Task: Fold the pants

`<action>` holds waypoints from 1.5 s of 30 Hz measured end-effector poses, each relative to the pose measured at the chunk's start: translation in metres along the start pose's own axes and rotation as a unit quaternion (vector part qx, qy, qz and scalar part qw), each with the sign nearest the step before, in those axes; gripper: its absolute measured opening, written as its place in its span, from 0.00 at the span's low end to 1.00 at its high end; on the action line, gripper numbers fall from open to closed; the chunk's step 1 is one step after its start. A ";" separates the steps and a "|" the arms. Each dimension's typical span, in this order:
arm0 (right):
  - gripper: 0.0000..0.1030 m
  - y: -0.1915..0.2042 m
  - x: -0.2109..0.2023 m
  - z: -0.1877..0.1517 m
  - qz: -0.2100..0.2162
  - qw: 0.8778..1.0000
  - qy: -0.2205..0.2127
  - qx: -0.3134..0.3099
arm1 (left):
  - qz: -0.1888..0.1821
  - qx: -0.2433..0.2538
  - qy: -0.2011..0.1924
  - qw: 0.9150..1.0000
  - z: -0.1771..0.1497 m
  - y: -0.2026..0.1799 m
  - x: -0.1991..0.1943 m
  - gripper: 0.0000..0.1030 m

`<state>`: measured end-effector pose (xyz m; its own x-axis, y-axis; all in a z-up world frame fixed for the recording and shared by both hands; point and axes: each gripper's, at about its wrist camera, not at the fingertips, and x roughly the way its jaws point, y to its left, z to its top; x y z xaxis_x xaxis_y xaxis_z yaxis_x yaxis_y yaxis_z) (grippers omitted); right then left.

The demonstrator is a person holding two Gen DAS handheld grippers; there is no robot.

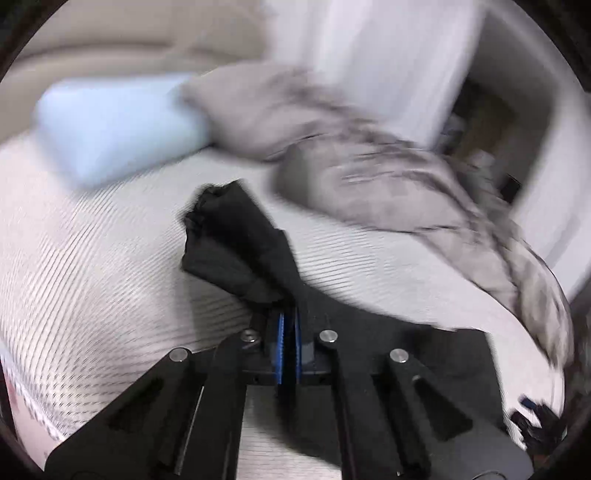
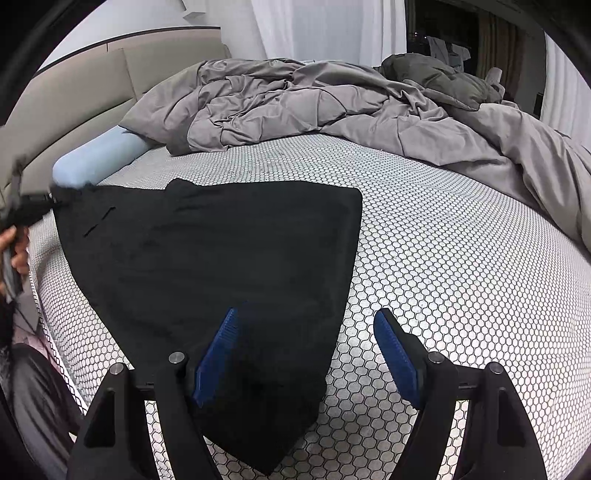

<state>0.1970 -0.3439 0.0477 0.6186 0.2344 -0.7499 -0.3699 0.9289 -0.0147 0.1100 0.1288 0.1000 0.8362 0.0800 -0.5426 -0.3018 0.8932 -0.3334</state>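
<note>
Black pants [image 2: 207,266] lie spread on the white honeycomb-patterned mattress [image 2: 443,258], one end hanging toward the near edge. My right gripper [image 2: 306,317] is open just above the pants' near part, its blue pads [image 2: 391,347] apart and holding nothing. My left gripper [image 1: 289,314] is shut on a bunched corner of the pants [image 1: 236,240] and holds it lifted above the mattress [image 1: 92,280]. In the right wrist view the left gripper [image 2: 44,201] shows at the far left, holding the pants' far-left corner. The left wrist view is motion-blurred.
A crumpled grey duvet [image 2: 332,96] covers the back and right of the bed. A light blue pillow [image 2: 96,158] lies by the beige headboard [image 2: 74,96]. White curtains [image 2: 325,26] hang behind. The bed's left edge drops off near the person's hand [image 2: 18,251].
</note>
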 end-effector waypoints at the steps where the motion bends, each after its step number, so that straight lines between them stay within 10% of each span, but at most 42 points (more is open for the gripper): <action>1: 0.75 -0.001 0.000 0.000 -0.001 1.000 0.000 -0.001 | -0.019 0.030 -0.009 0.999 0.003 -0.027 -0.007 0.01; 7: 0.75 -0.014 0.000 0.002 -0.019 1.000 -0.001 0.013 | -0.196 0.150 0.019 0.969 -0.013 -0.205 -0.014 0.03; 11: 0.75 -0.035 -0.002 0.002 -0.034 0.998 -0.005 0.046 | -0.295 0.187 0.153 0.924 -0.071 -0.275 0.027 0.45; 13: 0.75 -0.046 -0.004 0.001 -0.041 0.997 -0.007 0.066 | -0.301 0.183 0.191 0.916 -0.096 -0.278 0.038 0.49; 19: 0.75 -0.053 -0.016 -0.001 -0.010 0.996 -0.024 0.089 | -0.244 0.167 0.140 0.945 -0.083 -0.221 0.061 0.79; 25: 0.60 -0.033 0.002 0.005 0.162 0.979 -0.011 0.123 | -0.156 0.076 0.132 0.976 -0.078 -0.136 0.124 0.78; 29: 0.43 -0.017 0.025 0.009 0.228 0.963 0.023 0.143 | -0.119 0.034 0.168 0.978 -0.078 -0.099 0.146 0.72; 34: 0.43 -0.004 0.057 0.008 0.210 0.964 0.075 0.147 | -0.112 0.072 0.163 0.978 -0.085 -0.089 0.142 0.72; 39: 0.13 0.005 0.062 0.016 0.203 0.967 0.052 0.144 | -0.119 0.088 0.171 0.974 -0.087 -0.098 0.132 0.72; 45: 0.08 0.011 0.014 0.024 0.176 0.978 -0.011 0.109 | -0.118 0.098 0.171 0.973 -0.087 -0.105 0.128 0.72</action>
<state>0.2182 -0.3231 0.0526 0.4950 0.5553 -0.6683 -0.4086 0.8276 0.3849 0.2092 0.0064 -0.0017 0.6605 -0.2598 -0.7045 0.0009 0.9385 -0.3452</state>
